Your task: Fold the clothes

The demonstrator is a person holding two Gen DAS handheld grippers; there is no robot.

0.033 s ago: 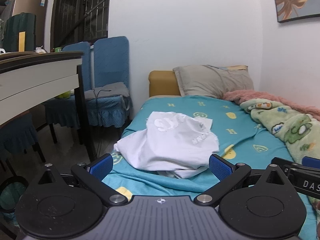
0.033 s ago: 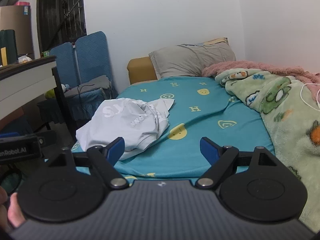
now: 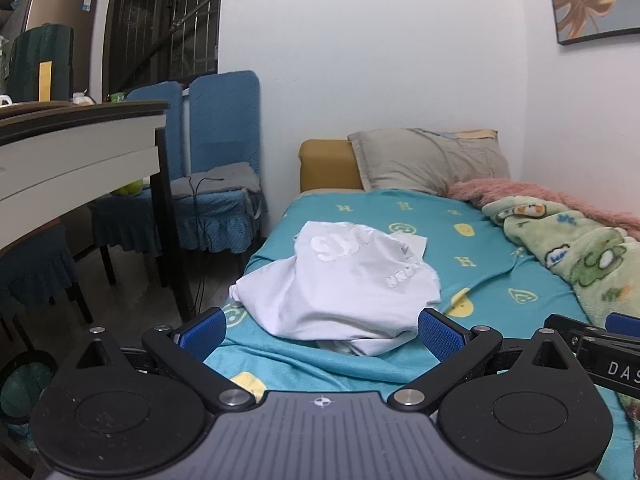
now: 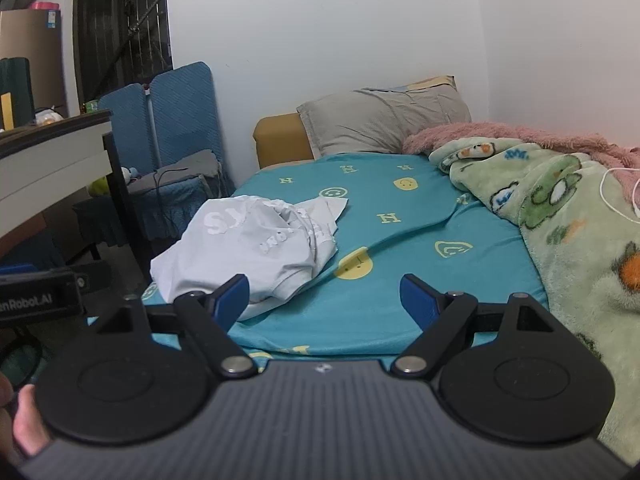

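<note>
A crumpled white T-shirt (image 3: 340, 284) with pale lettering lies in a heap on the teal bed sheet (image 3: 472, 248), near the bed's front left corner. It also shows in the right wrist view (image 4: 248, 244). My left gripper (image 3: 320, 330) is open and empty, held just short of the shirt's near edge. My right gripper (image 4: 324, 296) is open and empty, over the bed's front edge, to the right of the shirt. The right gripper's body (image 3: 600, 344) shows at the right edge of the left wrist view.
A green cartoon blanket (image 4: 560, 216) and a pink blanket (image 4: 520, 136) lie along the bed's right side by the wall. A grey pillow (image 4: 384, 120) sits at the head. A table (image 3: 72, 152) and blue chairs (image 3: 216, 152) stand left of the bed.
</note>
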